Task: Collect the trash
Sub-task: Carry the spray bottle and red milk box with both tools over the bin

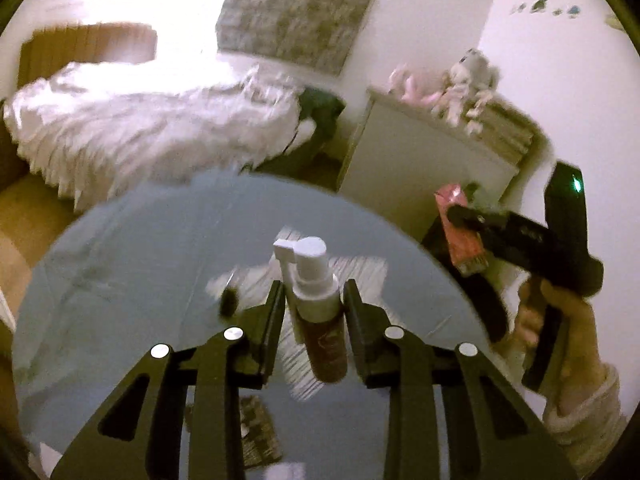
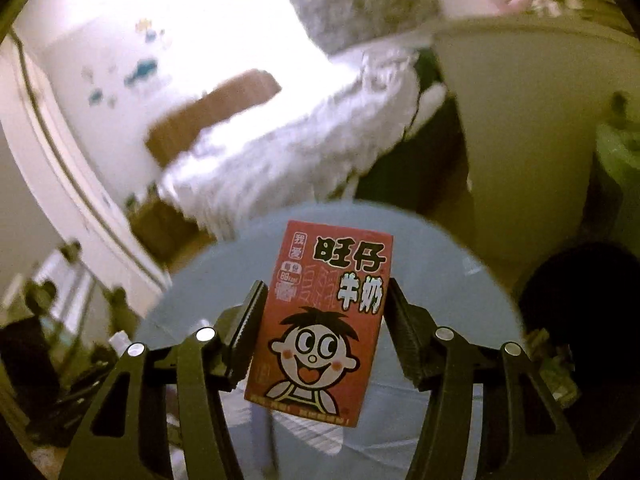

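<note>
- In my left wrist view, a small dark-red pump bottle with a white neck and white spray head (image 1: 318, 312) stands up between the fingers of my left gripper (image 1: 314, 292); both black fingers press its sides, so that gripper is clamped on the bottle.
- The bottle is lifted above the round pale-blue glass tabletop (image 1: 140, 248), with its spray head reaching past the fingertips.
- In my right wrist view, a red rectangular milk carton printed with a cartoon boy's face and bold Chinese characters (image 2: 320, 320) sits between the fingers of my right gripper (image 2: 324, 296); the ribbed pads (image 2: 250, 320) bear on its two narrow edges, so that gripper is closed on the carton.
- The carton's printed face looks straight at the camera, its top edge beyond the fingertips, and it hangs over the same blue tabletop (image 2: 440, 248).
- From the left view, the right gripper (image 1: 460, 216) shows at the table's right rim, holding the carton (image 1: 460, 224) out past the edge.
- Farther off lie a rumpled white blanket (image 1: 152, 128) and a white cabinet topped with pink and white plush toys (image 1: 440, 84).
</note>
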`<state>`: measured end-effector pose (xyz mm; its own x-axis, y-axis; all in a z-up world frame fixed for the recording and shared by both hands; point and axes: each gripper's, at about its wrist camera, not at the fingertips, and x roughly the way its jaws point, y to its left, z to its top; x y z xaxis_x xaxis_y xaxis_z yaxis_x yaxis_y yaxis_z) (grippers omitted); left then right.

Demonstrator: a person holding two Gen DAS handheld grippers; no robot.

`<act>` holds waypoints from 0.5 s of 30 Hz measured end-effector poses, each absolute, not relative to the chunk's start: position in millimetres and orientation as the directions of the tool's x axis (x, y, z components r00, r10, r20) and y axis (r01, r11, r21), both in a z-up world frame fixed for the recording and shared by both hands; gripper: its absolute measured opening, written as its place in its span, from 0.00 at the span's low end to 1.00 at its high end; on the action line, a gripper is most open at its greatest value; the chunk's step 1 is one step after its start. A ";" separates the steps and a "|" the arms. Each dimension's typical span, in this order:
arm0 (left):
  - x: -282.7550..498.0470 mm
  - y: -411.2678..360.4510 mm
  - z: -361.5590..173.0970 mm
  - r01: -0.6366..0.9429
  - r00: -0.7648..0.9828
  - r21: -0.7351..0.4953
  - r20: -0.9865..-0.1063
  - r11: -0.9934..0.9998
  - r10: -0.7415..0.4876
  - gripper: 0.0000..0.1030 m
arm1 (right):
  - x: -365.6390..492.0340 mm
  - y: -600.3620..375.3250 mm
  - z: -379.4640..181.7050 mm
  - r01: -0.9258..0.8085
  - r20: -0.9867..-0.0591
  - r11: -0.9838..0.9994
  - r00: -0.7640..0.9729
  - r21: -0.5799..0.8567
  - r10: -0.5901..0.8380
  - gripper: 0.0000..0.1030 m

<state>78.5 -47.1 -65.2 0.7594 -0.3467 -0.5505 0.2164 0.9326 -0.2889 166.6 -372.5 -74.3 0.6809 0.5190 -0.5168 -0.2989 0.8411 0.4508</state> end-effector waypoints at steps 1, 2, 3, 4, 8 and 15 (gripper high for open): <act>78.7 -53.2 -56.4 0.231 0.771 -0.290 -0.528 0.929 -0.357 0.29 | 159.5 -386.0 -64.9 -0.293 -0.485 0.838 0.707 0.460 0.514 0.57; 80.2 -58.9 -49.3 0.246 0.779 -0.289 -0.510 0.925 -0.366 0.29 | 155.7 -396.1 -57.7 -0.288 -0.466 0.837 0.725 0.464 0.508 0.57; 81.8 -66.4 -42.0 0.263 0.785 -0.285 -0.492 0.922 -0.376 0.29 | 147.3 -411.2 -48.1 -0.280 -0.439 0.838 0.749 0.469 0.496 0.57; 82.8 -75.0 -35.4 0.281 0.789 -0.281 -0.477 0.918 -0.388 0.29 | 141.1 -423.8 -41.6 -0.271 -0.419 0.840 0.768 0.471 0.483 0.57; 97.9 -114.2 -17.3 0.355 0.780 -0.275 -0.440 0.894 -0.445 0.29 | 119.3 -475.1 -22.0 -0.210 -0.366 0.859 0.839 0.467 0.404 0.57; 119.1 -186.5 -7.1 0.470 0.730 -0.276 -0.411 0.838 -0.545 0.29 | 96.5 -549.4 -24.9 -0.076 -0.346 0.881 0.901 0.467 0.261 0.57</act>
<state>119.1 -186.5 -7.1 0.7305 -0.5452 -0.4113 0.4704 0.8383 -0.2757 96.5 -549.4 -24.9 0.9011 0.2611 -0.3461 -0.0760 0.8810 0.4669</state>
